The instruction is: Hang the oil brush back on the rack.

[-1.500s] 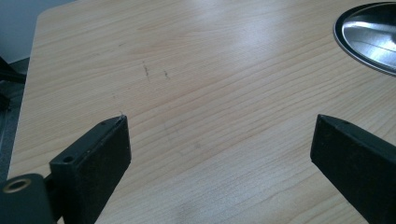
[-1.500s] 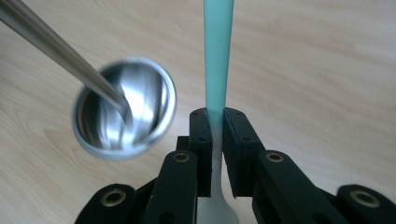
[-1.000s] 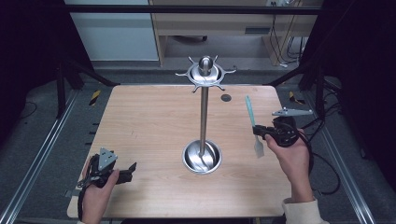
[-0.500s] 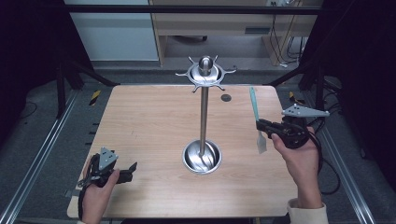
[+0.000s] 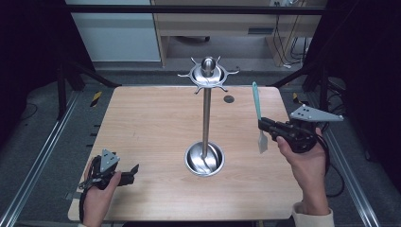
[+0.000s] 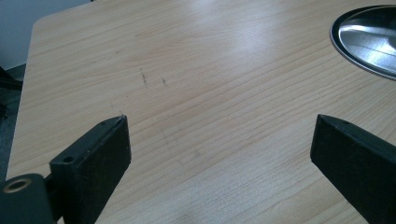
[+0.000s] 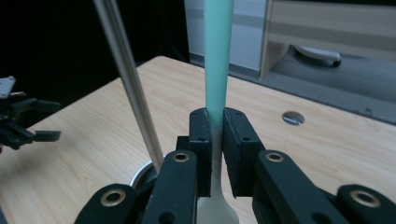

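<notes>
- left gripper [image 5: 134,173] sitting low at the table's 7 o'clock corner, black hard plastic, grey three-cornered plate on top, jaws standing wide apart with nothing between them; blocky matte pads [image 6: 100,158] framing bare wood in the left gripper view
- table [image 5: 142,123] showing pale wood-grain laminate, rounded corners, smooth, a few faint scuffs [image 6: 153,80]
- rack stand [image 5: 206,113] rising at table centre: thin polished metal pole, round shiny dished base [image 5: 204,158], ball knob with curved hooks ringing the top
- small dark round hole [image 5: 229,99] lying in the table at 1 o'clock from the stand
- spatula [image 5: 258,113] hanging near upright at 3 o'clock of the stand, above the table, well apart from the pole; teal smooth handle pointing up, whitish flat blade pointing down
- right gripper [image 5: 263,125] clamping the spatula where teal is meeting white, jaws pressing on both sides of the handle [image 7: 218,65]
- room looking dark; metal frame rails, grey floor, wooden cabinet and cables sitting at 12 o'clock
</notes>
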Tool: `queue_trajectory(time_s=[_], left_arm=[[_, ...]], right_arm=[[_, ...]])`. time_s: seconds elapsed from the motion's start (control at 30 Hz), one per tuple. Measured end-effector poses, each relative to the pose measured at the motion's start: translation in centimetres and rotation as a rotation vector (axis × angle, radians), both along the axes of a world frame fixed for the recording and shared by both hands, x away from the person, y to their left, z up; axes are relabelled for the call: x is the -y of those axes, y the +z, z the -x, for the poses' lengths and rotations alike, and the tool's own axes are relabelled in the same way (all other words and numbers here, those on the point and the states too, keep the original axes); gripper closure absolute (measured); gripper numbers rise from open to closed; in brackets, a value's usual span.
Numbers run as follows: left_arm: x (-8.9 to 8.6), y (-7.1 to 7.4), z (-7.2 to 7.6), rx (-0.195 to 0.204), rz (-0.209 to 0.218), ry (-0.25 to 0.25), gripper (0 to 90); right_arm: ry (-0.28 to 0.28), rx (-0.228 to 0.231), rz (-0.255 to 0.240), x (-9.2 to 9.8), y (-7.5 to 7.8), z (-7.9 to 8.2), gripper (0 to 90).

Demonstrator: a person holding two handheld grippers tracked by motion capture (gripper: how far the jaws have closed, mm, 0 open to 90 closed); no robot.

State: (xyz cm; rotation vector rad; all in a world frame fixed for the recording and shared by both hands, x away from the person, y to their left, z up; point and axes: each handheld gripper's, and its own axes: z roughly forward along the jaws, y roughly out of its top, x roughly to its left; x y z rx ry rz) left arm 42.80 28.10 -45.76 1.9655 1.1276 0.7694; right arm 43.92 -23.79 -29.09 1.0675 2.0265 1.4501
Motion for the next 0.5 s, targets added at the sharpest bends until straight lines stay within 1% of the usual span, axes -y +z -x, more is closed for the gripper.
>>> queue_trajectory(time_s=[0.07, 0.2, 0.27, 0.4, 0.5], left_arm=[[0.0, 0.0, 0.0, 0.000, -0.002, -0.001, 4.6], [0.0, 0.0, 0.0, 0.001, 0.000, 0.002, 4.6], [0.0, 0.0, 0.0, 0.001, 0.000, 0.002, 4.6], [0.0, 0.0, 0.0, -0.001, -0.003, -0.002, 4.6], [0.0, 0.0, 0.0, -0.001, -0.003, -0.002, 4.6]], right_arm=[[0.018, 0.028, -0.014, -0.3, 0.4, 0.4, 82.1], [0.040, 0.076, -0.015, -0.9, 1.0, 1.4, 82.1], [0.051, 0.102, -0.012, -1.4, 1.3, 2.2, 82.1], [0.062, 0.131, 0.002, -2.3, 1.6, 3.1, 82.1], [0.077, 0.143, 0.011, -3.2, 1.8, 3.6, 82.1]])
